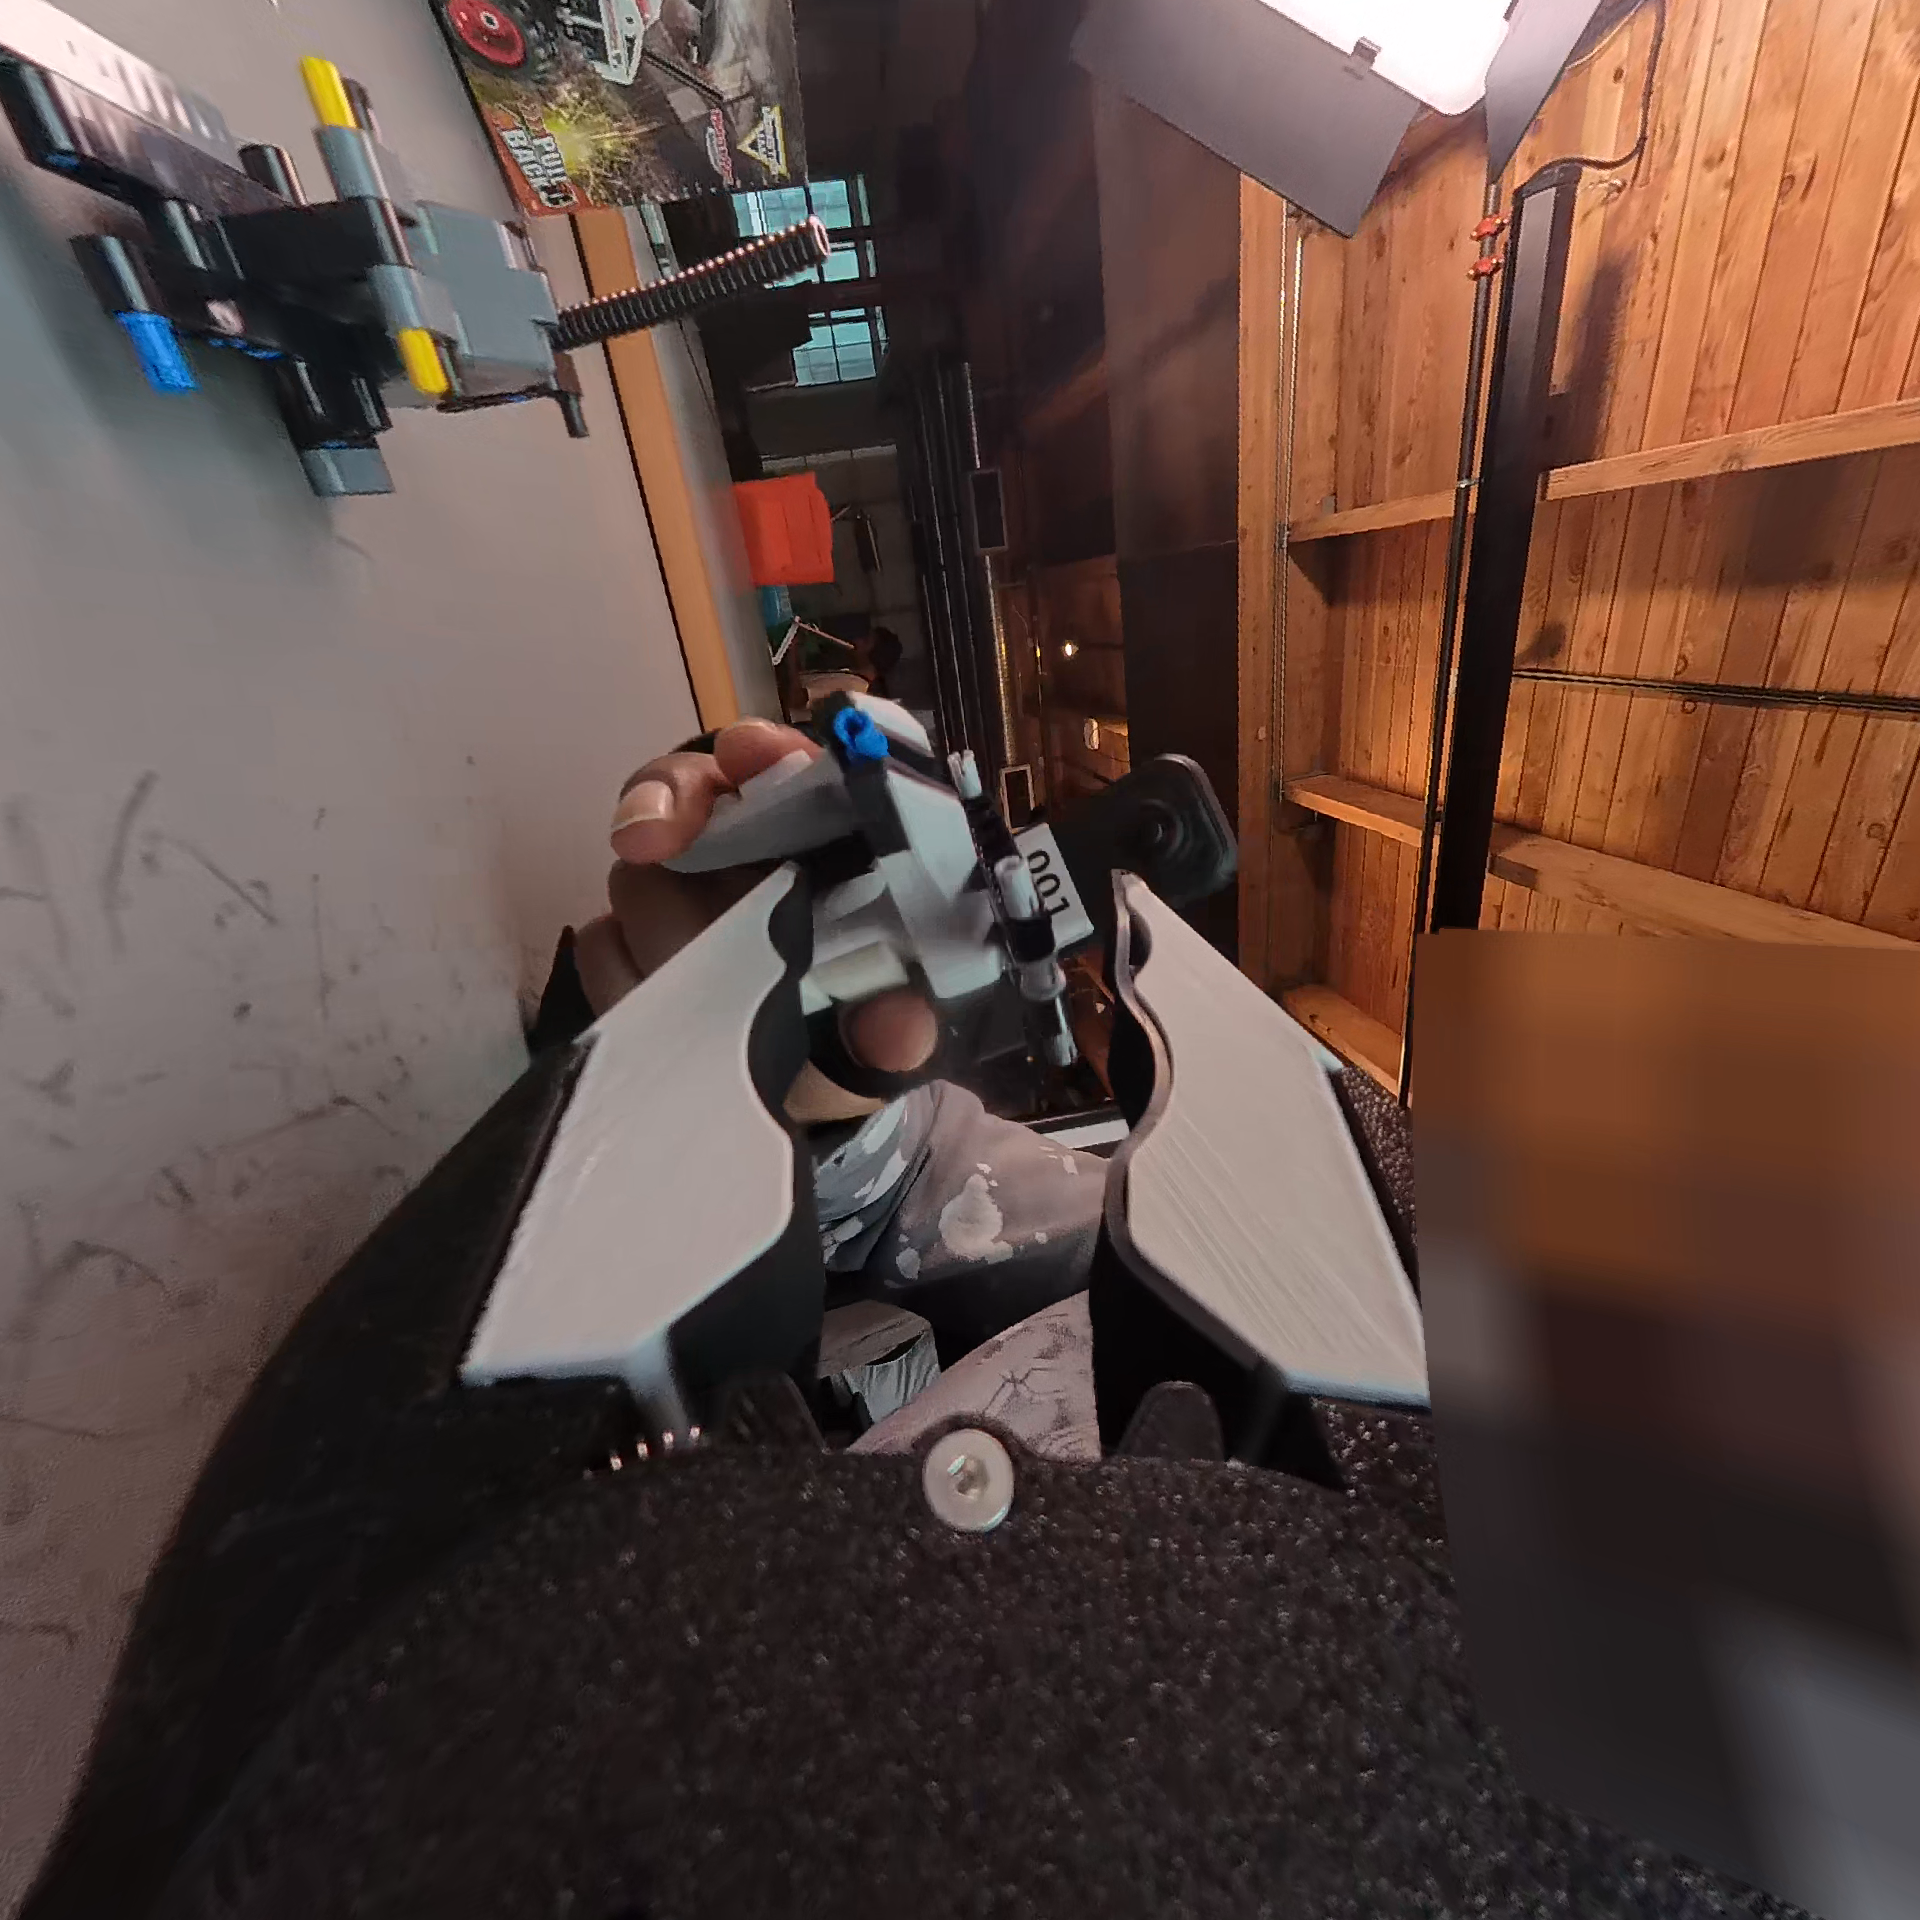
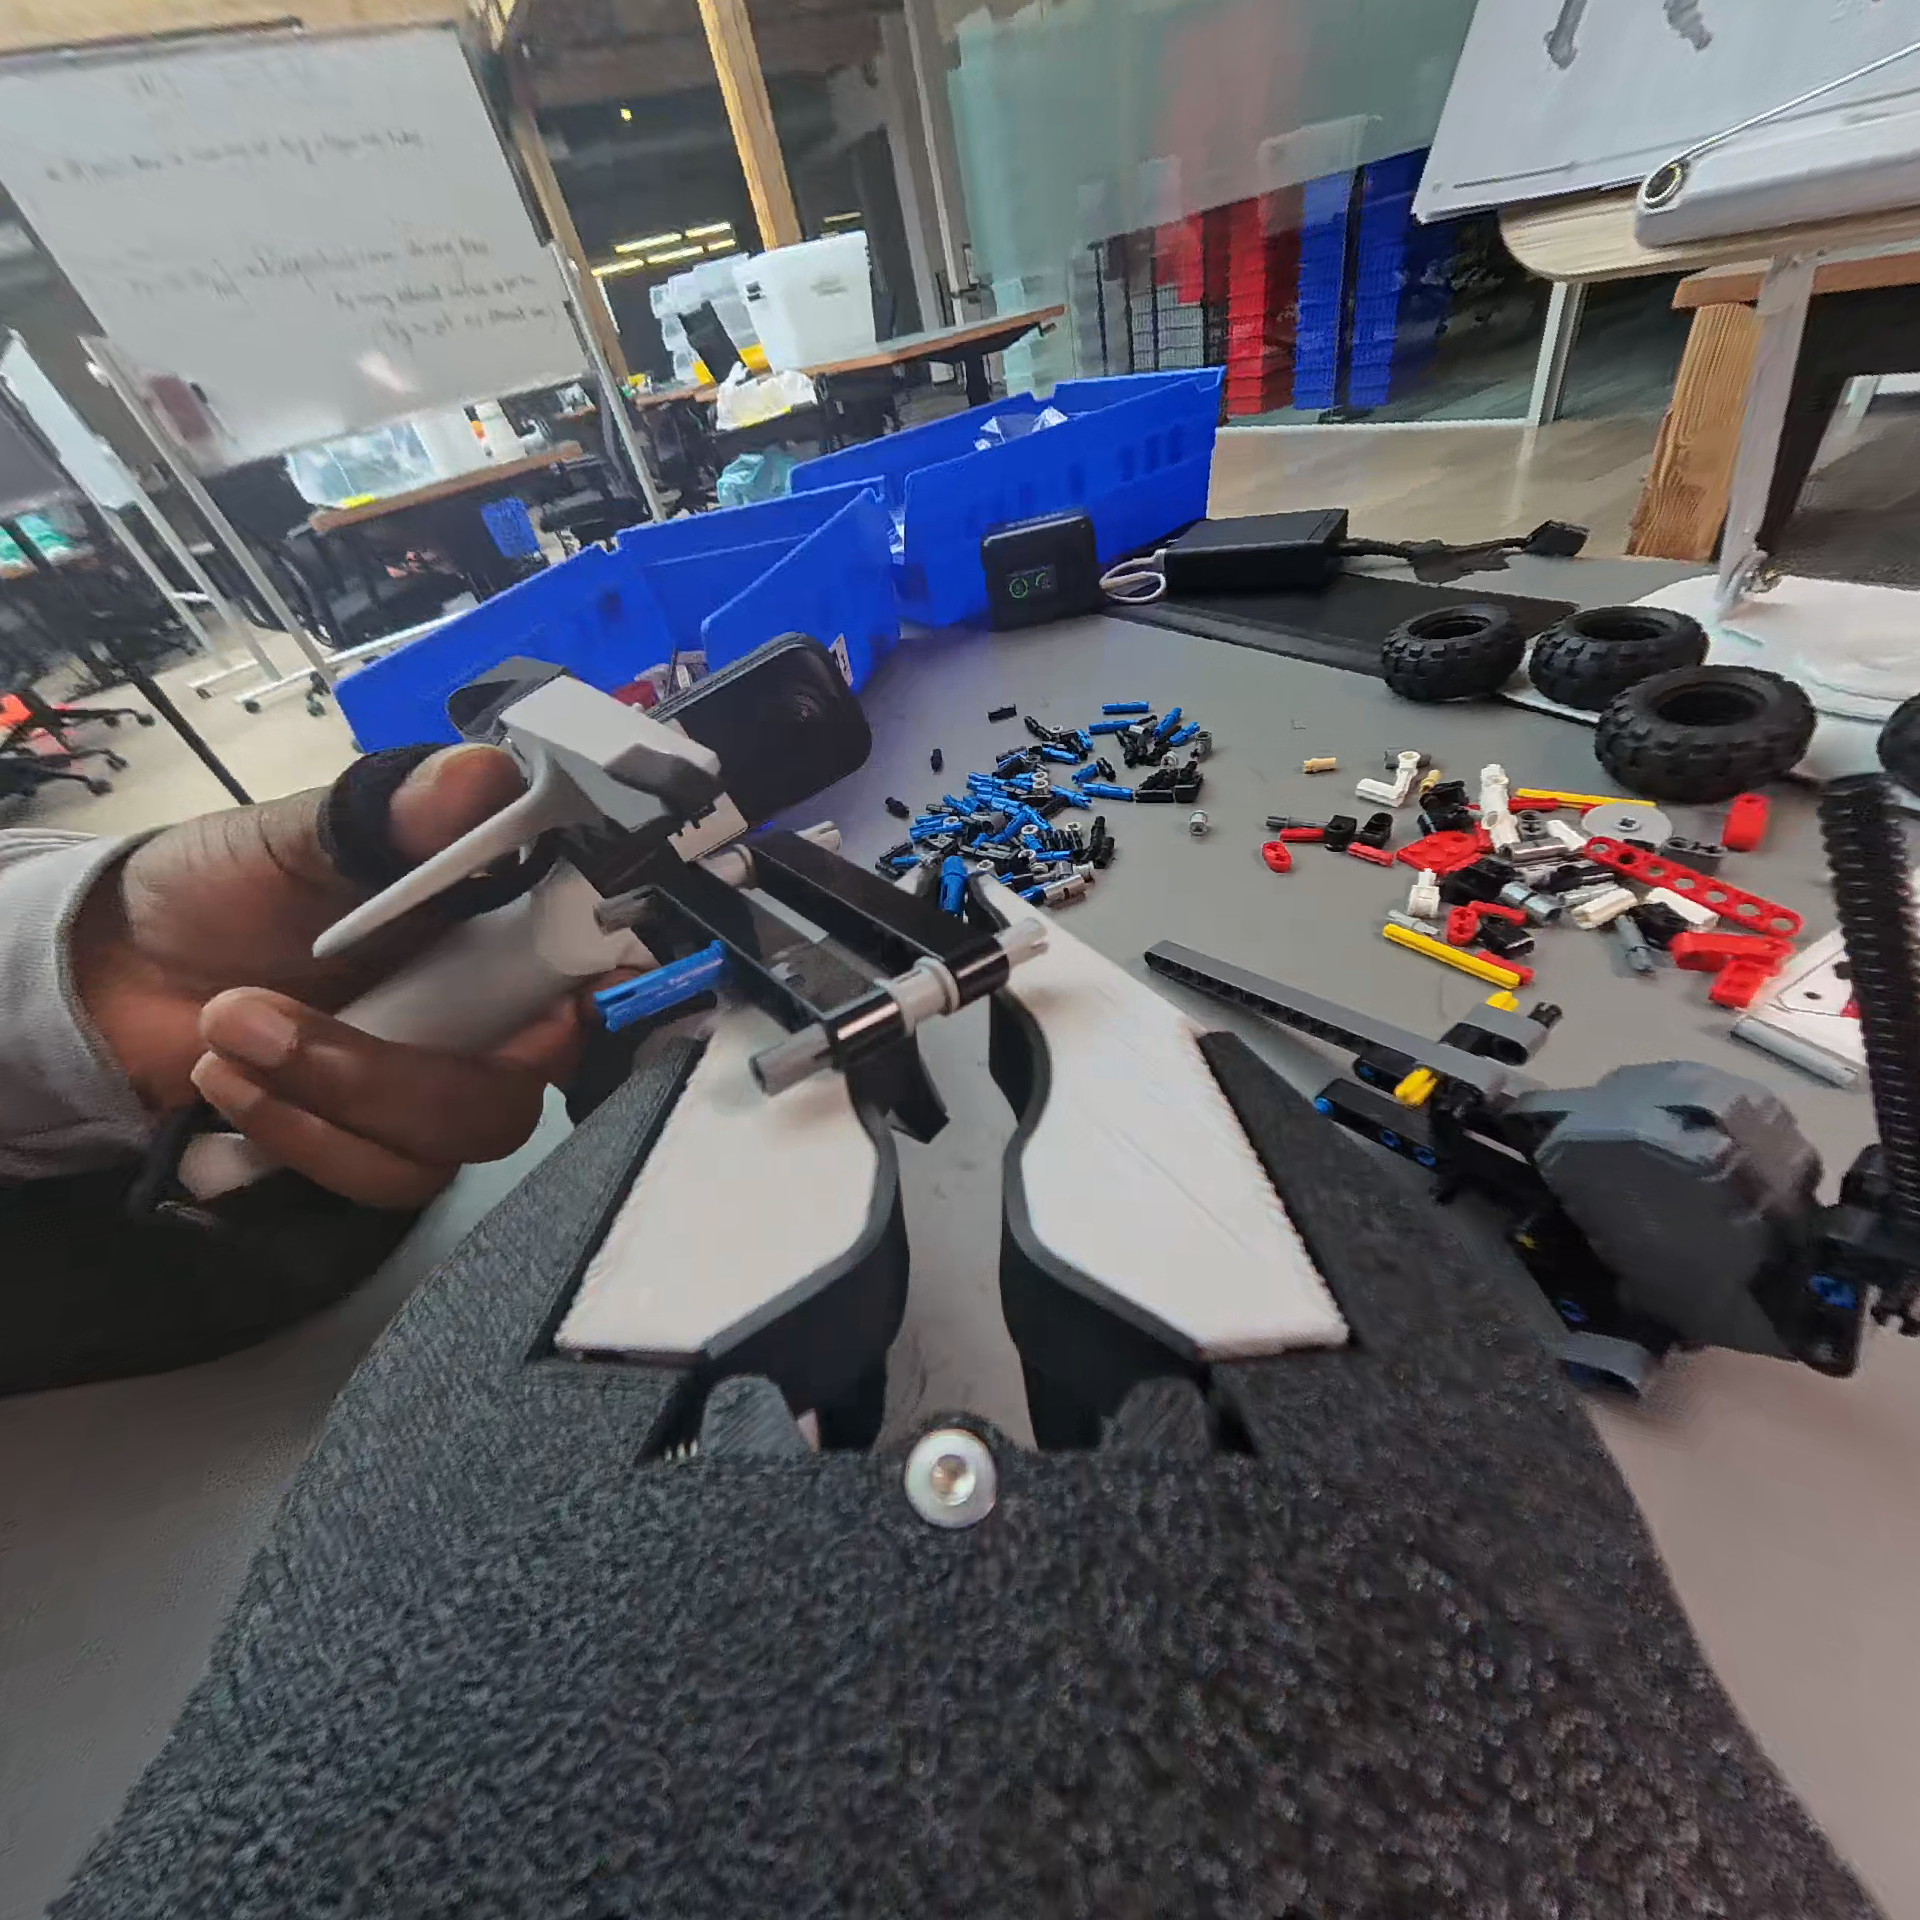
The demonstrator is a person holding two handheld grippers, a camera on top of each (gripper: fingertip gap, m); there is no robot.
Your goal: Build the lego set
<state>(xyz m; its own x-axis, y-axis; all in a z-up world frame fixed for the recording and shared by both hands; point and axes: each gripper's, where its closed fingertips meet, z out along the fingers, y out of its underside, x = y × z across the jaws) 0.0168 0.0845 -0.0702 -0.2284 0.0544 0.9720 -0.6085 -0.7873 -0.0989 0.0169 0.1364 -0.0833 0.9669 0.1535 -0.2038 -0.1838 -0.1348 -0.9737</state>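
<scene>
My right gripper (image 2: 894, 977) is shut on a black lego frame (image 2: 831, 935), which carries a grey axle (image 2: 904, 1003) and a blue pin (image 2: 665, 982). I hold it in the air over the grey table (image 2: 1195, 1039). My left gripper (image 1: 956, 894) is open, and the same frame (image 1: 914, 914) sits between and just beyond its fingertips. A hand (image 2: 312, 956) holds the left gripper facing the right one. A half-built model with a grey motor (image 2: 1662, 1195) and a black spring (image 2: 1881, 987) lies on the table. It also shows in the left wrist view (image 1: 364, 281).
Loose blue and black pins (image 2: 1039, 800) and red, white and yellow parts (image 2: 1558, 883) lie scattered on the table. A long dark beam (image 2: 1299, 997), three tyres (image 2: 1704, 727), blue bins (image 2: 1039, 488) and a black power pack (image 2: 1039, 566) are also there. The set's box (image 1: 623, 94) stands at the table edge. Across from one pair of fingers to the other is roughly 5 centimeters.
</scene>
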